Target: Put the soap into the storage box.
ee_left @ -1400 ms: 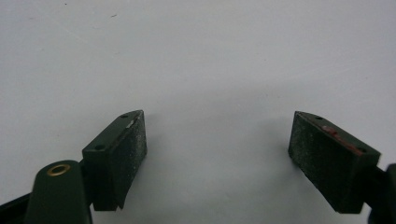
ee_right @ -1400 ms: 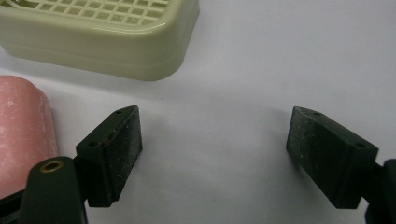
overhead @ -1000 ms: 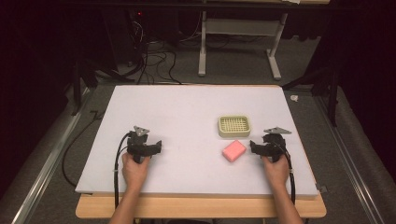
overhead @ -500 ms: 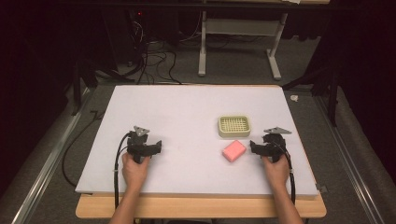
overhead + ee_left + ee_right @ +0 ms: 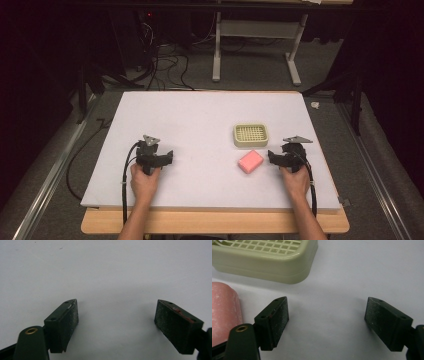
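Note:
A pink bar of soap [image 5: 250, 161] lies on the white table top [image 5: 200, 125], just in front of a cream soap dish [image 5: 250, 135] with a grid top. My right gripper [image 5: 274, 158] rests on the table to the right of the soap, open, with nothing between its jaws. In the right gripper view the soap [image 5: 223, 310] is at the left edge, beside the left jaw, and the dish [image 5: 267, 257] is at the top left. My left gripper [image 5: 167, 156] rests open on bare table at the left, far from both; its view has bare white surface between the jaws [image 5: 116, 322].
The white board lies on a wooden table whose front edge [image 5: 215, 222] is near the person. A cable [image 5: 125, 175] trails from the left gripper and another cable [image 5: 312, 187] from the right. Beyond the table stand a metal frame [image 5: 255, 45] and floor cables [image 5: 155, 65].

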Tool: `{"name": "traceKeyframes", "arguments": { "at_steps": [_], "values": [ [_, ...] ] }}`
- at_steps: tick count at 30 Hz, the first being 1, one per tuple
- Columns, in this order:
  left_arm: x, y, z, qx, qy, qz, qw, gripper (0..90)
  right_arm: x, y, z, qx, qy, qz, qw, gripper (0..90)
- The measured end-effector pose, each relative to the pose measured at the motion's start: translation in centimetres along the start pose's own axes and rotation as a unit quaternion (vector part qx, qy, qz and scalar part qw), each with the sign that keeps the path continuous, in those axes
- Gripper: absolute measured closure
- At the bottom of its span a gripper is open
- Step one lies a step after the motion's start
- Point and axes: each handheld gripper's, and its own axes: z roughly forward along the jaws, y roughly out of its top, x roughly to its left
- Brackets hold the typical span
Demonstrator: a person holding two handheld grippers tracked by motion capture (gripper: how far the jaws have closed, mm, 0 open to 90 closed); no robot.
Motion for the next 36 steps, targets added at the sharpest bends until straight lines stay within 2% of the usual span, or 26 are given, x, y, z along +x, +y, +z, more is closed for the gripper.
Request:
{"name": "traceKeyframes", "arguments": {
  "at_steps": [5,16,20,36],
  "values": [
    [0.0,0.0,0.0,0.000,0.000,0.000,1.0000,19.8,-0.1,0.1,-0.1,0.000,0.004,-0.001,1.0000,21.1],
    [0.0,0.0,0.0,0.000,0.000,0.000,1.0000,19.8,0.3,0.2,-1.0,-0.022,0.022,-0.002,0.9995,21.7],
    [0.0,0.0,0.0,0.000,0.000,0.001,1.0000,19.8,0.3,0.1,-1.5,-0.026,0.037,0.004,0.9990,21.6],
    [0.0,0.0,0.0,0.000,0.000,0.001,1.0000,19.8,1.2,-0.5,-3.5,-0.053,0.076,-0.002,0.9957,24.0]
  ]
}}
